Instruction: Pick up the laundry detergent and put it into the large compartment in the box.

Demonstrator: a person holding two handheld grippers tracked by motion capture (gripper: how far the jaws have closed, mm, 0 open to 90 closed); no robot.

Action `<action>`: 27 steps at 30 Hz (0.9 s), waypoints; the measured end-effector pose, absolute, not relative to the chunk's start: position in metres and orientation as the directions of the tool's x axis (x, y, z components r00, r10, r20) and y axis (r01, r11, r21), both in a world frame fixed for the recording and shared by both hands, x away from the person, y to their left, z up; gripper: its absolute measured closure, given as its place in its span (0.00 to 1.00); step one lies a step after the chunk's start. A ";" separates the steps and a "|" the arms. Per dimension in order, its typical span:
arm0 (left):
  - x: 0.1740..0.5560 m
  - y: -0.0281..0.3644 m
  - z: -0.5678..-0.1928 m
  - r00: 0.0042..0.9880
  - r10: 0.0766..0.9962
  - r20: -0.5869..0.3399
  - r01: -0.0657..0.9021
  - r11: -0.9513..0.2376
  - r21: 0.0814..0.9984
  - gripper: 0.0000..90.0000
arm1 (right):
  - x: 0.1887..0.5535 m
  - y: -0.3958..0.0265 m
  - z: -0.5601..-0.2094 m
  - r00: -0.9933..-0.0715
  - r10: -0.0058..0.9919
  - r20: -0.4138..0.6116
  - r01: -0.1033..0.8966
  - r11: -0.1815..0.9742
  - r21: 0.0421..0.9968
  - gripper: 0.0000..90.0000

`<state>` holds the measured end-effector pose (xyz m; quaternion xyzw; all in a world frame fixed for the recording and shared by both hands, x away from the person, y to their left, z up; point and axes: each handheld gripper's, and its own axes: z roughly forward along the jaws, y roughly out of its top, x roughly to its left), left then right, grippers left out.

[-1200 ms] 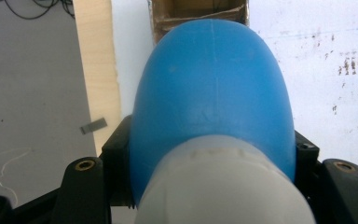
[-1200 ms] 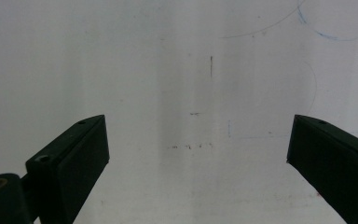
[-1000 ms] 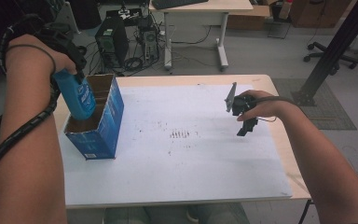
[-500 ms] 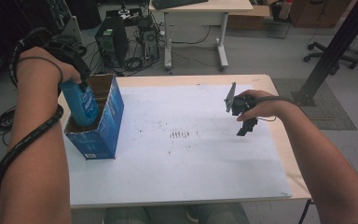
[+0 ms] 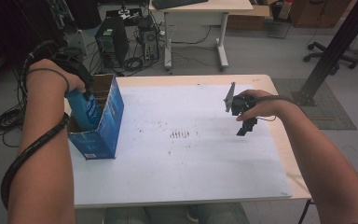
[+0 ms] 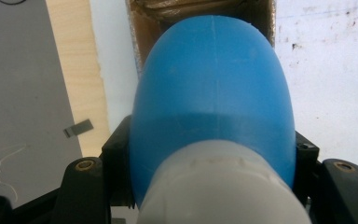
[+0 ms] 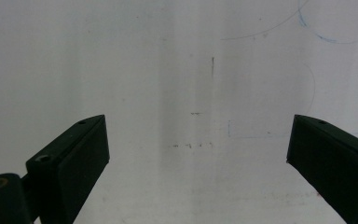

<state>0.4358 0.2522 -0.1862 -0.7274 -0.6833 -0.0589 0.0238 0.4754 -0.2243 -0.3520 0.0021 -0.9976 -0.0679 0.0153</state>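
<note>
The high view looks forward and down from above the person's side onto the whole table (image 5: 182, 186), with both forearms coming in from below and the room floor behind. The left gripper view looks steeply down along its jaws, very near to a blue bottle (image 6: 214, 88) above the open box (image 6: 140, 28); both also appear in the high view. The right gripper view faces the white table top (image 7: 168, 56) from close
</note>
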 end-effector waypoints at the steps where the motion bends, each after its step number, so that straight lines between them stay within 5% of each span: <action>1: 0.436 0.253 -0.188 0.062 0.991 0.117 0.997 -0.068 0.041 0.42 | 0.475 -0.224 -0.352 -0.999 -0.007 0.031 -0.003 0.991 0.133 0.06; 27: 0.440 0.257 -0.229 0.056 0.993 0.105 0.998 -0.057 0.014 0.42 | 0.475 -0.221 -0.350 -0.999 -0.015 0.031 -0.011 0.992 0.124 0.06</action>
